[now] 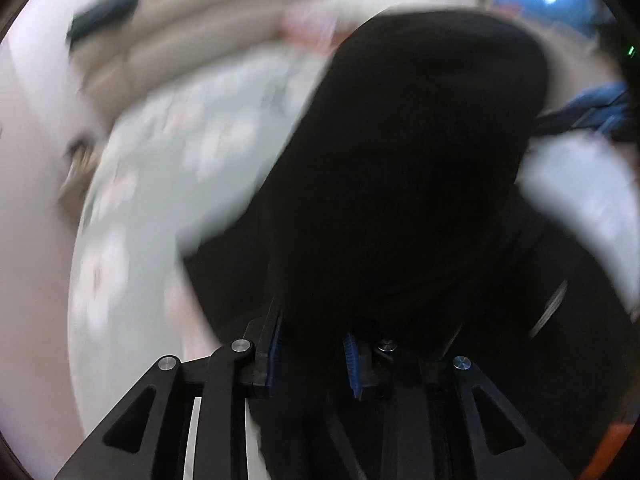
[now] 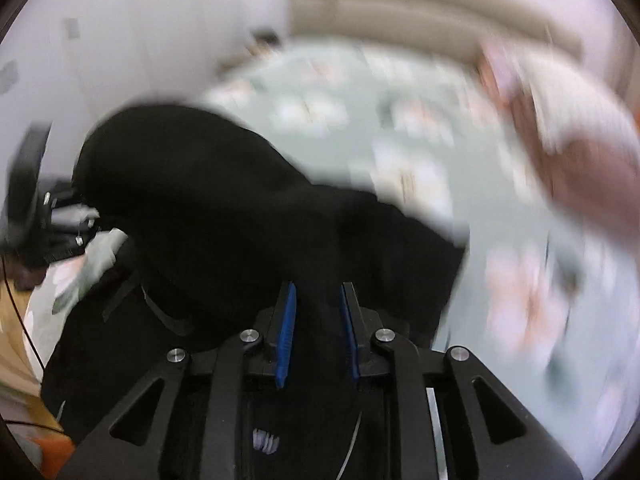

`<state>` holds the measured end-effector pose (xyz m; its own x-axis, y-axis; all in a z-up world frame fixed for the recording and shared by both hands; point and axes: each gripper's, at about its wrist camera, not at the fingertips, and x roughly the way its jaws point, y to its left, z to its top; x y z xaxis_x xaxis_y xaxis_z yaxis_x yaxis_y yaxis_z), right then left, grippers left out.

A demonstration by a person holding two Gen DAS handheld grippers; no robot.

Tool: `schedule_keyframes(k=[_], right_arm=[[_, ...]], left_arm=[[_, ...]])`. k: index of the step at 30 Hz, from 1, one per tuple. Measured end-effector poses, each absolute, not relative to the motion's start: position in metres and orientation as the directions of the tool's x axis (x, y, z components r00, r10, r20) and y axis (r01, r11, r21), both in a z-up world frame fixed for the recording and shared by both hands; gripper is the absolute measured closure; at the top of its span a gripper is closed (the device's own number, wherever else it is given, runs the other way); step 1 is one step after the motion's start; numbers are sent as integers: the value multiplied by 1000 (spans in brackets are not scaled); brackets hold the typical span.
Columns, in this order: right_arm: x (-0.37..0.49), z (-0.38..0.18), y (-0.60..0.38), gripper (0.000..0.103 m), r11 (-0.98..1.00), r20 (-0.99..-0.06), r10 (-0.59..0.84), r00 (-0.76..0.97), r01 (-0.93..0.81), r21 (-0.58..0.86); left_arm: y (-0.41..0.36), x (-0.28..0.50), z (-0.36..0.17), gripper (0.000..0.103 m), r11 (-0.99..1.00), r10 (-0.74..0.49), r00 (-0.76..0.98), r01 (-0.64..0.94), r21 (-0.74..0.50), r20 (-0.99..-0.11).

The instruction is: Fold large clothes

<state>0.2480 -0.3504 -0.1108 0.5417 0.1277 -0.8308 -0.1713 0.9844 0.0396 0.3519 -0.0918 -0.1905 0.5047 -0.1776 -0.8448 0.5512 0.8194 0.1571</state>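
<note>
Two black two-finger grippers with blue ribbed pads were each pinched on the same large black fabric garment (image 1: 400, 168). The left gripper (image 1: 314, 354) was seen with dark cloth bunched between its blue pads (image 1: 352, 364), the jaws nearly together and pressing on the cloth. The right gripper (image 2: 318, 332) was likewise clamped on a gathered fold of the garment (image 2: 208, 200), its jaws narrow.

The garment was held lifted above the pale green floral bedsheet (image 1: 160, 184), part of it draped up over the grippers and part trailing back down onto the sheet (image 2: 400, 140) below. Beyond the sheet, a beige ribbed surface (image 1: 208, 48) was visible; both views were heavily blurred, so finer detail of the cloth could not be made out.

The step in hand was judged to be the carrying-over of one edge to make a fold. To be done well, both pinches would need to be kept level and apart, so that the edge stays taut between them and no slack bunches. The carried edge should be laid flat onto the part resting on the sheet, corners matched, before either grip is let go.
</note>
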Motion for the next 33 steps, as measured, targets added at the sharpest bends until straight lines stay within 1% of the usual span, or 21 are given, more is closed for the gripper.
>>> schedule_keyframes(k=[2,3,5,6,7,8,9,10,12,14,16,18,19,21,22,23,25,27,30,31,33], right_arm=[[240,-131,-360,79,992,-860,122,496,-99,83],[241,-136,-361,78,992,-867,125,482,-73,102],[246,-130,-367,77,987,-862,153,484,-35,156],[251,-121,-370,75,983,-845,171,506,-27,183],[253,-110,-370,71,980,-833,179,524,-23,196],[265,-98,-370,67,976,-811,191,553,-19,217],[274,-85,-366,54,971,-784,206,586,-22,239],[282,-72,-370,47,967,-761,219,610,-32,253],[303,-49,-354,46,959,-707,247,663,-65,275],[324,-37,-332,46,957,-691,260,675,-85,277],[345,-41,-304,46,958,-681,264,682,-101,270],[355,-38,-287,46,970,-699,232,677,-103,222],[360,-36,-282,46,973,-706,222,672,-104,207],[368,-40,-278,46,967,-717,246,652,-119,224],[362,-46,-279,46,963,-720,260,643,-121,240],[358,-50,-283,46,961,-727,268,633,-118,252],[345,-66,-282,46,964,-759,259,598,-106,245],[336,-92,-271,46,971,-806,235,543,-99,216],[319,-156,-250,47,980,-901,197,387,-97,172],[306,-184,-246,47,989,-933,139,333,-86,117],[283,-217,-249,49,993,-948,101,302,-84,78]], left_arm=[[-63,346,-232,80,860,-111,426,494,128,-898],[-48,342,-233,80,882,-127,418,463,90,-899],[-31,343,-218,80,907,-149,421,418,45,-895],[-25,346,-201,80,914,-162,454,404,40,-876],[-22,350,-190,80,917,-175,476,398,34,-862],[-21,359,-170,80,919,-208,508,394,11,-836],[-22,371,-149,80,919,-252,543,395,-22,-801],[-24,380,-136,80,916,-285,565,398,-47,-774],[-37,409,-105,79,887,-408,586,437,-151,-700],[-55,429,-96,79,844,-500,564,489,-221,-658],[-81,445,-107,79,788,-578,481,538,-299,-659],[-99,444,-131,79,718,-651,353,574,-393,-672],[-106,435,-147,79,692,-665,298,590,-415,-685],[-121,413,-180,80,681,-639,202,596,-425,-742],[-126,388,-208,80,696,-605,159,580,-422,-780],[-128,376,-221,80,701,-592,134,572,-426,-795],[-125,358,-239,80,710,-592,122,548,-444,-796],[-110,350,-238,80,722,-610,143,505,-473,-779],[-105,352,-233,80,750,-581,183,499,-434,-793],[-102,343,-228,80,756,-573,193,500,-422,-796],[-94,340,-226,80,770,-558,202,488,-411,-805]])
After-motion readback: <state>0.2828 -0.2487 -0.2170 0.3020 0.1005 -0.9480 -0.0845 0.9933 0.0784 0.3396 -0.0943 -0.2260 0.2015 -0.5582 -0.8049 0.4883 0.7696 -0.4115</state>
